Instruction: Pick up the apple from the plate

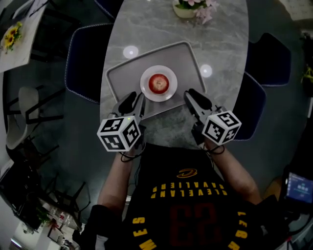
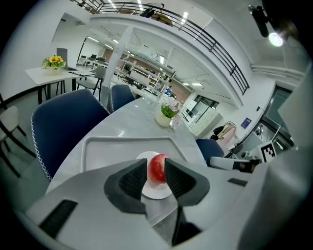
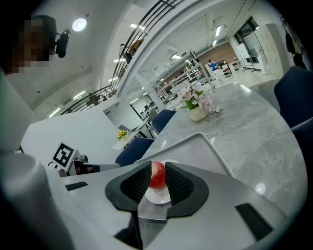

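Observation:
A red apple [image 1: 158,83] sits on a small white plate [image 1: 147,77] in the middle of a grey tray [image 1: 122,78]. My left gripper [image 1: 134,100] hovers over the tray's near edge, left of the plate, jaws open and empty. My right gripper [image 1: 192,96] hovers at the tray's near right corner, also open and empty. In the left gripper view the apple [image 2: 157,167] shows beyond the gap of the left gripper [image 2: 156,172], apart from the pads. In the right gripper view the apple [image 3: 157,174] likewise lies beyond the right gripper [image 3: 157,179].
The tray lies on a grey marble table [image 1: 220,44]. A pot of pink flowers [image 1: 190,7] stands at the far end. Dark blue chairs flank the table at the left [image 1: 85,63] and right [image 1: 274,58]. The person's torso is at the near edge.

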Demonstrator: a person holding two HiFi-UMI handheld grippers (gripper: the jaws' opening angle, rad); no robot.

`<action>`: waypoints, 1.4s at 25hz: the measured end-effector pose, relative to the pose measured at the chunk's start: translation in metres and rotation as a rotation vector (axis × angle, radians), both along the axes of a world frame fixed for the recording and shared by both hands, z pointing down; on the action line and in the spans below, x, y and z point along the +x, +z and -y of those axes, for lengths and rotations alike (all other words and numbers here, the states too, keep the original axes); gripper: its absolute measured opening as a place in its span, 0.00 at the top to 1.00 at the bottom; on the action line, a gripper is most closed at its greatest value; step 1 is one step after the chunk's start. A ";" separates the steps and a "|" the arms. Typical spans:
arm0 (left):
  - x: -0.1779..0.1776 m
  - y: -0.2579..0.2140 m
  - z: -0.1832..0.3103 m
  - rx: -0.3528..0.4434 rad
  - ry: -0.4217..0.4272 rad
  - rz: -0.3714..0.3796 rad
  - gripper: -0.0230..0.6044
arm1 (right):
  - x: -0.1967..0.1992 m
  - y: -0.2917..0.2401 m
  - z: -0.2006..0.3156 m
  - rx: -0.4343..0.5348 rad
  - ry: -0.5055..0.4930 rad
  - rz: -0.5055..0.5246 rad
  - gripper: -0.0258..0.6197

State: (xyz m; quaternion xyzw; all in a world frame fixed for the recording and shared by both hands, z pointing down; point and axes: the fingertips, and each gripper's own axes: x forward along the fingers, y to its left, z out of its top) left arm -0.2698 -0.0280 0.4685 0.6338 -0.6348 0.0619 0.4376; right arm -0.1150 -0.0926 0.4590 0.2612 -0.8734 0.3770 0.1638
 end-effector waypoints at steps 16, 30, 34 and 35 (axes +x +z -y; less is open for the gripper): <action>-0.007 0.057 0.010 -0.094 0.121 0.063 0.80 | -0.004 0.050 0.010 -0.026 -0.012 -0.142 0.84; 0.004 0.082 0.012 -0.171 0.166 0.024 0.80 | -0.001 0.084 0.001 -0.127 -0.081 -0.305 0.84; 0.013 0.083 0.010 -0.187 0.172 0.012 0.80 | 0.006 0.089 -0.006 -0.153 -0.087 -0.337 0.84; 0.014 0.084 0.009 -0.189 0.175 0.012 0.80 | 0.007 0.092 -0.006 -0.159 -0.084 -0.343 0.84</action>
